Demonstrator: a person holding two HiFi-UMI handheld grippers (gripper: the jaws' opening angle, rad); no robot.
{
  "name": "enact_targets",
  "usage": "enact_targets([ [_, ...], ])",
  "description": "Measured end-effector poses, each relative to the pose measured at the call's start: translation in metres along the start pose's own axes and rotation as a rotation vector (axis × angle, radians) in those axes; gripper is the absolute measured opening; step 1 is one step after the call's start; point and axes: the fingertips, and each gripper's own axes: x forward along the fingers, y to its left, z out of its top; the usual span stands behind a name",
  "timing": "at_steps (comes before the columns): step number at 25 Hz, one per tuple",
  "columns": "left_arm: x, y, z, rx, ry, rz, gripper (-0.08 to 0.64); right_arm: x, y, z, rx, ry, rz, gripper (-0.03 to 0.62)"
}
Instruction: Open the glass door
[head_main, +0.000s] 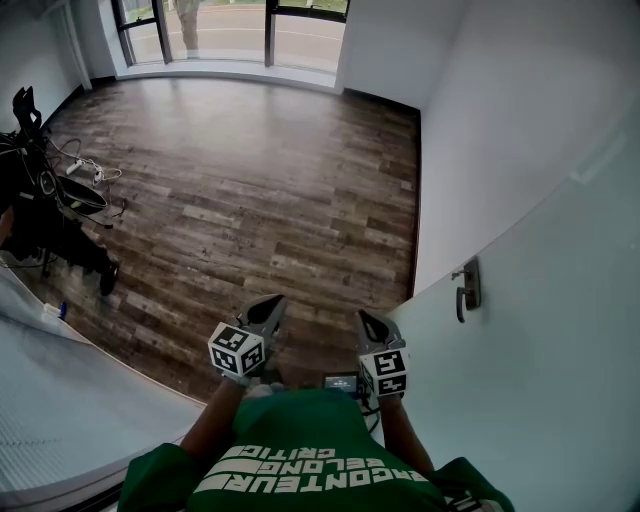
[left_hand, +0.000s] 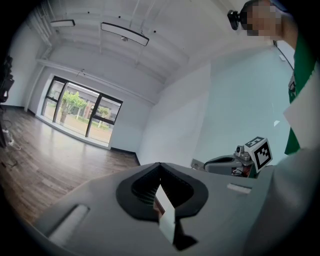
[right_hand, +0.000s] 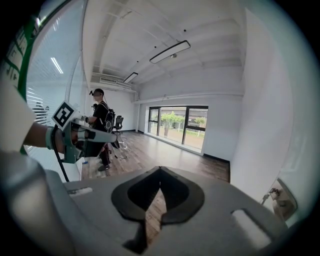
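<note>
The glass door (head_main: 545, 330) is on my right, a pale frosted leaf running from beside my right elbow to the white wall (head_main: 500, 110). Its handle (head_main: 467, 290) sticks out toward me just short of that wall. The right gripper view shows the same handle low at its right edge, off the line of the jaws.

Both tools sit close in front of the operator's chest, side by side and pointing out over the wood floor (head_main: 250, 200). That is a carrying posture, not a reach. The left gripper (head_main: 272, 300) is clenched, its pads meeting at the tips with nothing pinched between them. The right gripper (head_main: 365, 318) is closed the same way and also empty. It sits nearer the handle but is not aimed at it.

I can't settle whether the leaf is shut beside me or already swung back against the wall with me in the opening — this scene fits either, so I won't call the stage.

A frosted partition (head_main: 60, 400) closes off my left. Beyond it a second person (head_main: 45, 225) carrying gear stands on the wood floor, with loose cables (head_main: 85, 170) nearby and windows (head_main: 230, 25) at the far end. Nothing lies between the right gripper and the handle. The things to mind are the wall close behind the handle and the other person — both are within the room the leaf might sweep.
</note>
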Motion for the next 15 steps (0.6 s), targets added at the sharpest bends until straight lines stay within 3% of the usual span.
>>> enact_targets([
  [15, 0.001, 0.004, -0.006, -0.012, 0.013, -0.001, 0.017, 0.01, 0.003, -0.009, -0.046, 0.029, 0.02, -0.006],
])
